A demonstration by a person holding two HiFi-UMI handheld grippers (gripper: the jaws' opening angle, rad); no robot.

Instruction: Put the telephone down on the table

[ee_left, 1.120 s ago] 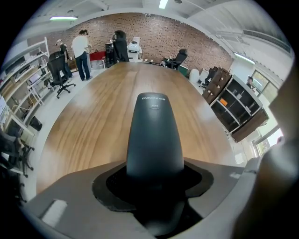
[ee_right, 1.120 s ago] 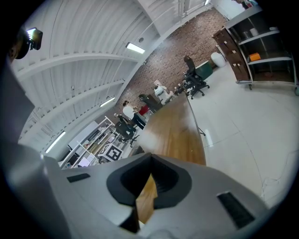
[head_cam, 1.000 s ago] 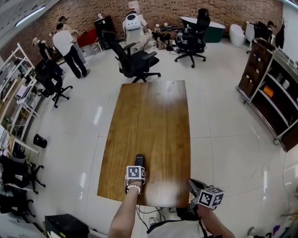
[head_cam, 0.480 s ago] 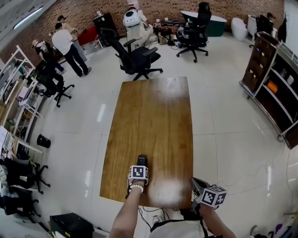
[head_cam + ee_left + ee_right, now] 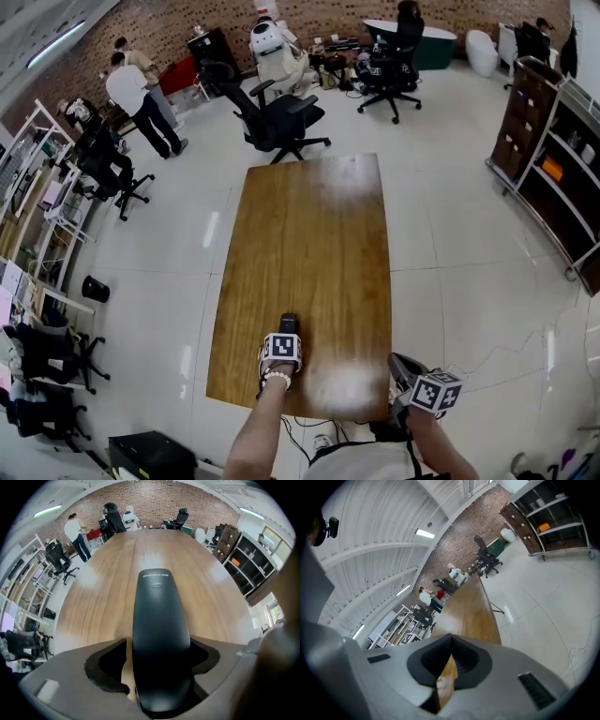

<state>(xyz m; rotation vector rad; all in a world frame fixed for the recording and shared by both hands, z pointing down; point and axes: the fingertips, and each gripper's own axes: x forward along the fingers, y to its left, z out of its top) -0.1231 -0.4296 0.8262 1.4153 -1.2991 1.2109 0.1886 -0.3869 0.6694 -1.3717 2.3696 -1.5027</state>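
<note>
A black telephone handset [image 5: 289,323] lies lengthwise on the wooden table [image 5: 309,234], near its front edge. My left gripper [image 5: 284,337] points straight down over the handset's near end. In the left gripper view the handset [image 5: 161,620] sits between the jaws, which are opening. Bare wood shows in a gap beside it, so the pads do not press on it. My right gripper [image 5: 405,367] hangs off the table's front right corner, jaws together and empty. In the right gripper view [image 5: 450,641] it looks along the table's right edge [image 5: 471,611].
A black office chair [image 5: 277,122] stands at the table's far end and others stand behind it. Two people [image 5: 131,94] stand at far left. Dark shelving [image 5: 553,159] lines the right wall and white racks [image 5: 37,206] the left. The floor is white tile.
The left gripper and the handset stay at the same spot near the table's front edge. The head view has shifted slightly. The right gripper has hardly moved.
</note>
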